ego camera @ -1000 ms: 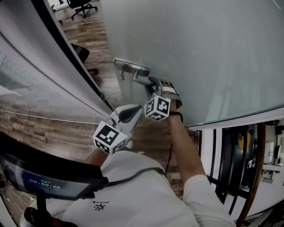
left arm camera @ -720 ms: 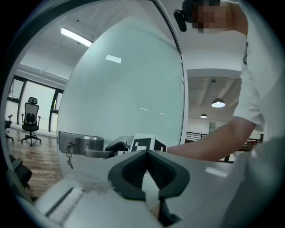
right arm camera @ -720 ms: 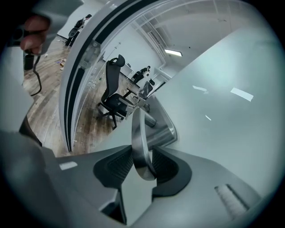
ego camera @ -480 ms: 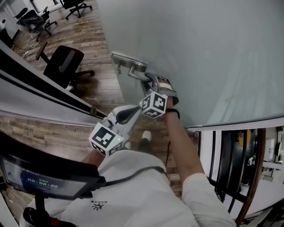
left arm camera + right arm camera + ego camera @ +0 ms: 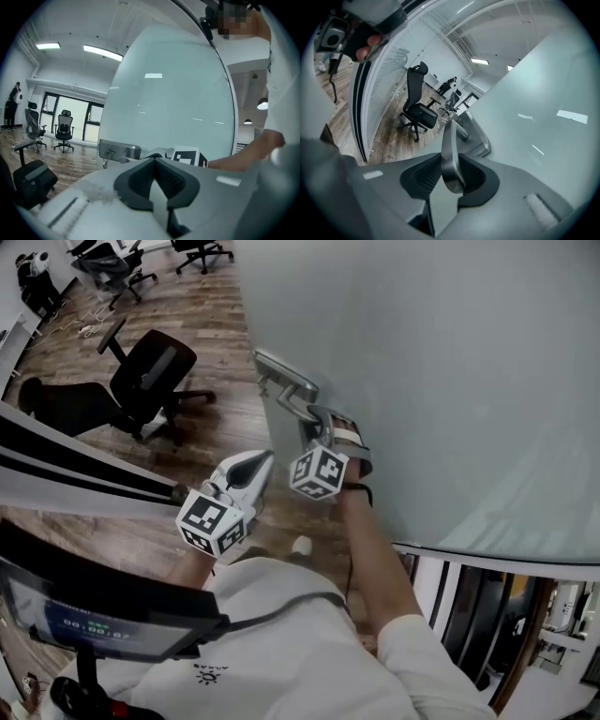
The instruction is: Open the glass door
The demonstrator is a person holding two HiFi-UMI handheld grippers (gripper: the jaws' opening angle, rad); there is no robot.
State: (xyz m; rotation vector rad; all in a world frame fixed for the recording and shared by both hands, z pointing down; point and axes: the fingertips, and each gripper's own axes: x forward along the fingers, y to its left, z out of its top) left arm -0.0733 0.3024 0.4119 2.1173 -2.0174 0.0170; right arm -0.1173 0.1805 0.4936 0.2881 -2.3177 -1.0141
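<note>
The frosted glass door (image 5: 450, 352) stands swung away from its frame, with a metal lock plate (image 5: 286, 381) and lever handle (image 5: 302, 411) near its edge. My right gripper (image 5: 323, 425) is shut on the lever; its jaws have just been closing, and in the right gripper view the pads grip the lever handle (image 5: 450, 154) on both sides. My left gripper (image 5: 264, 459) hovers left of the handle, off the door, shut with nothing in it (image 5: 155, 161). The left gripper view shows the lock plate (image 5: 117, 151) with keys (image 5: 104, 162) hanging from it.
A glass partition with a black frame (image 5: 56, 474) runs along the left. Black office chairs (image 5: 150, 381) stand on the wood floor (image 5: 234, 324) beyond the doorway. A dark screen (image 5: 84, 615) sits at lower left. A person (image 5: 13, 101) stands far off by the windows.
The door has swung further open, widening the gap to the partition and revealing the chairs. Both grippers travelled with the door edge; the right kept hold of the lever.
</note>
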